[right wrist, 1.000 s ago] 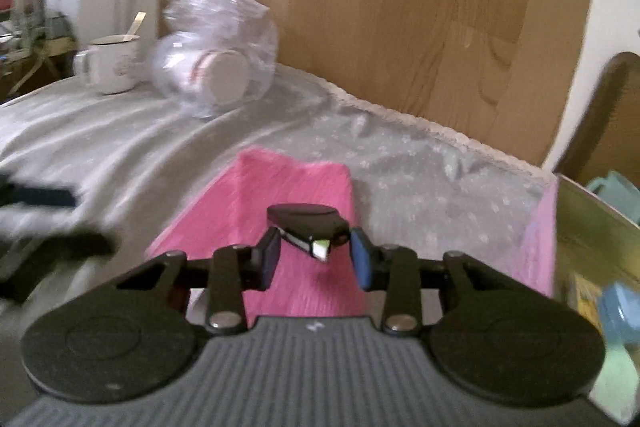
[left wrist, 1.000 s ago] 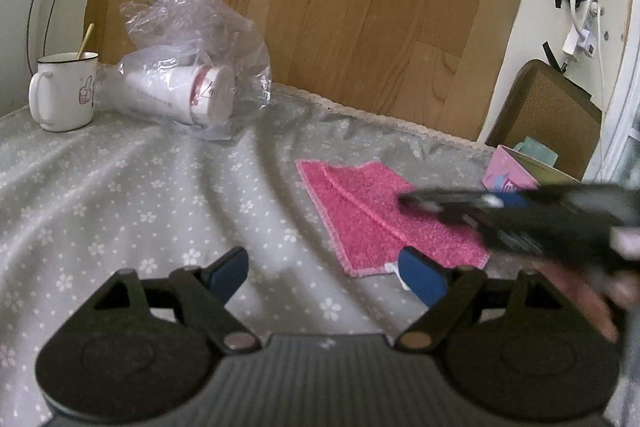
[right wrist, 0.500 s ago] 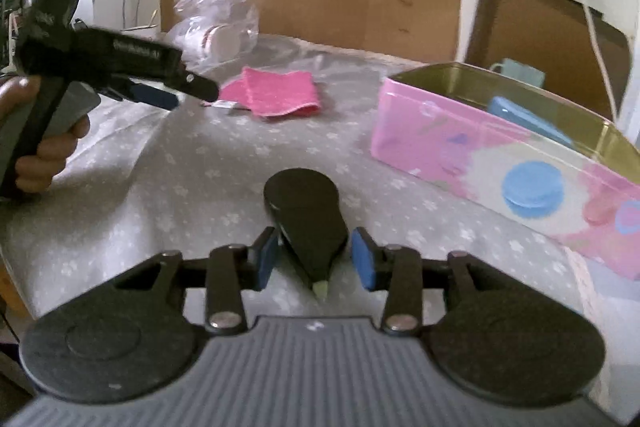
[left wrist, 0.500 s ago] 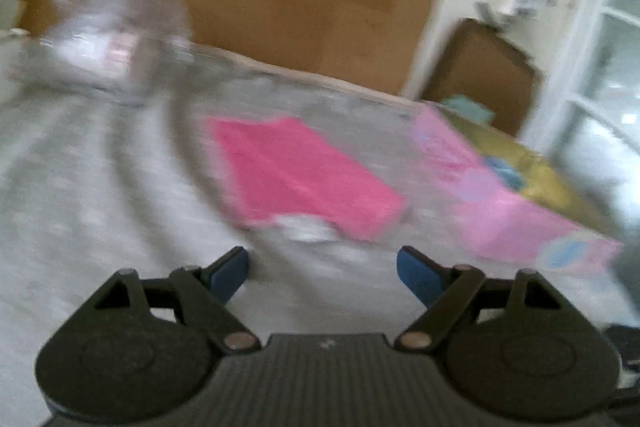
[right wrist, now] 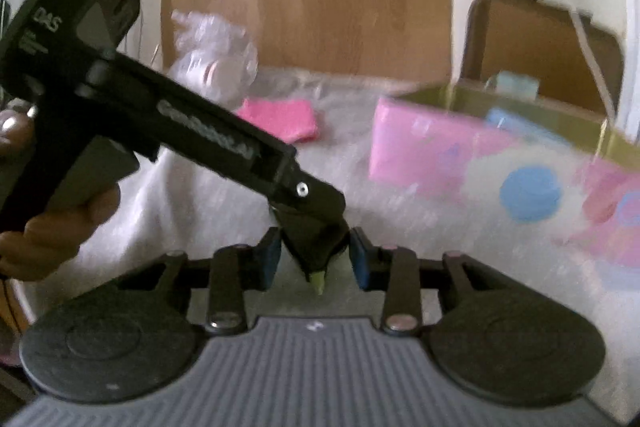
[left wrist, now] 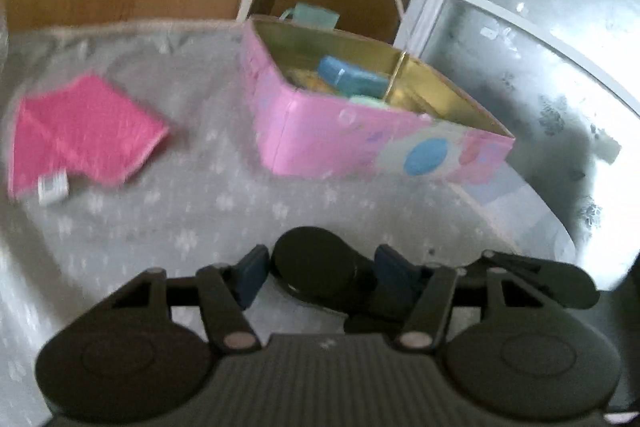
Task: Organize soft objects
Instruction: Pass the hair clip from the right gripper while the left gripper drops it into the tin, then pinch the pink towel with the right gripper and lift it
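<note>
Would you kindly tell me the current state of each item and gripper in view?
Pink towel: folded, lying flat on the tablecloth.
Pink tin: open, blue items inside.
Black piece: clamped in the right gripper, between the left gripper fingers.
Right gripper: shut on the black piece.
Left gripper: jaws have just been closing around it; contact unclear.

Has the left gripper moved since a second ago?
Yes. The left gripper has swung from beside the pink towel to the black object, jaws closing around it.
</note>
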Tool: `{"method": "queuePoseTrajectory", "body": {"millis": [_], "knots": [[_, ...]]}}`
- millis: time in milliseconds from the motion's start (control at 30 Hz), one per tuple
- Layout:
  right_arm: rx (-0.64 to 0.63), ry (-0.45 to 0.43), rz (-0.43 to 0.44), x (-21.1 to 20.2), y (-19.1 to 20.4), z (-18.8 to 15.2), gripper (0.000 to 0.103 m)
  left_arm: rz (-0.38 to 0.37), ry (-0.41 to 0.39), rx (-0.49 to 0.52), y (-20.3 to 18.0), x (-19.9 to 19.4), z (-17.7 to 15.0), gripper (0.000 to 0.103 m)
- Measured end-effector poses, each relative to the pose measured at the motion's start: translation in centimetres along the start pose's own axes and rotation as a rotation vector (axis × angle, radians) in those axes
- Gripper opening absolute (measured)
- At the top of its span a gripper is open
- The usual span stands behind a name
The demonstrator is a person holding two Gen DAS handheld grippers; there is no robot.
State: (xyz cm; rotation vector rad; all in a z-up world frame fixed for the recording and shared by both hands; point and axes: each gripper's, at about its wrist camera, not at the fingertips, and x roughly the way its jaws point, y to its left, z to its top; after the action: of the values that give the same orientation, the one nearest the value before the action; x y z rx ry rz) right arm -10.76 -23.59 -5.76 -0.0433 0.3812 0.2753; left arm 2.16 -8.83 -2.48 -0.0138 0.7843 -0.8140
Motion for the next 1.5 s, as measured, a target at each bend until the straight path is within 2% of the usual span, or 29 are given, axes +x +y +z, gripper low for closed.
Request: {"method": "queuePoseTrajectory", "body": {"millis": [167, 300, 367, 433, 467, 600, 667, 733, 800, 900, 1000, 1133, 1167, 1200, 1233, 1267, 1300, 1333, 1400, 1500], "knots": [[-0.008, -0.134, -0.078, -0.7, -2.1, 3.4, 0.040, -0.040, -0.088, 0.030, -1.4, -0.9, 4.3, 0.059], [-0.012, -0.192, -0.156, 0.7, -4.4, 5.4, 0.040, -0.045, -0.149, 0.070, -2.7, 0.4, 8.4, 0.061], [0.011, -0.190, -0.188, 2.3, -5.9, 5.9, 0.040, -0.034, -0.157, 0.077, -3.1, 1.9, 10.2, 0.062], [0.049, -0.174, -0.222, 4.4, -7.1, 6.4, 0.040, -0.018, -0.145, 0.066, -3.2, 3.9, 11.7, 0.073], [0.070, -0.168, -0.247, 5.8, -7.6, 6.6, 0.040, -0.004, -0.136, 0.061, -3.0, 5.1, 12.4, 0.074], [0.113, -0.103, -0.291, 10.1, -8.9, 6.1, 0.042, 0.135, -0.115, 0.031, -2.2, 8.5, 13.7, 0.070], [0.160, -0.120, -0.266, 9.1, -9.1, 5.7, 0.042, 0.134, -0.134, -0.017, -1.1, 7.5, 13.4, 0.071], [0.174, -0.161, -0.262, 7.7, -8.9, 5.3, 0.042, 0.087, -0.188, -0.041, 0.2, 5.0, 12.5, 0.073], [0.195, -0.190, -0.249, 6.3, -8.6, 5.0, 0.042, 0.085, -0.254, -0.048, 1.9, 2.0, 11.0, 0.073], [0.231, -0.233, -0.209, 4.7, -7.7, 5.0, 0.042, 0.147, -0.297, -0.102, 5.5, -1.7, 8.1, 0.073], [0.206, -0.241, -0.113, 5.1, -5.7, 6.0, 0.042, 0.299, -0.295, -0.189, 9.9, -4.4, 4.6, 0.073], [0.104, -0.173, 0.031, 7.3, -0.8, 7.2, 0.042, 0.490, -0.252, -0.296, 15.2, -6.5, 0.9, 0.070], [0.074, -0.143, 0.055, 8.3, 0.3, 7.4, 0.042, 0.515, -0.249, -0.317, 16.2, -6.8, 0.2, 0.070], [0.038, -0.100, 0.074, 9.5, 1.5, 7.5, 0.042, 0.523, -0.254, -0.329, 16.9, -7.1, -0.3, 0.070], [0.008, -0.065, 0.079, 10.5, 2.5, 7.6, 0.043, 0.534, -0.258, -0.335, 17.4, -7.1, -0.9, 0.073], [-0.013, -0.038, 0.078, 11.5, 3.4, 7.6, 0.044, 0.520, -0.272, -0.353, 17.7, -7.4, -1.1, 0.073], [-0.028, -0.015, 0.072, 12.5, 4.0, 7.8, 0.051, 0.500, -0.306, -0.348, 17.6, -7.8, -1.2, 0.073], [-0.036, 0.008, 0.061, 13.6, 4.4, 8.1, 0.060, 0.499, -0.314, -0.333, 17.2, -7.6, -1.1, 0.073], [-0.046, 0.035, 0.028, 15.9, 4.6, 8.9, 0.069, 0.497, -0.311, -0.299, 16.6, -7.2, -0.9, 0.073], [-0.044, 0.095, -0.022, 18.9, 4.7, 9.5, 0.077, 0.491, -0.331, -0.268, 16.1, -7.4, -1.1, 0.073]]}}
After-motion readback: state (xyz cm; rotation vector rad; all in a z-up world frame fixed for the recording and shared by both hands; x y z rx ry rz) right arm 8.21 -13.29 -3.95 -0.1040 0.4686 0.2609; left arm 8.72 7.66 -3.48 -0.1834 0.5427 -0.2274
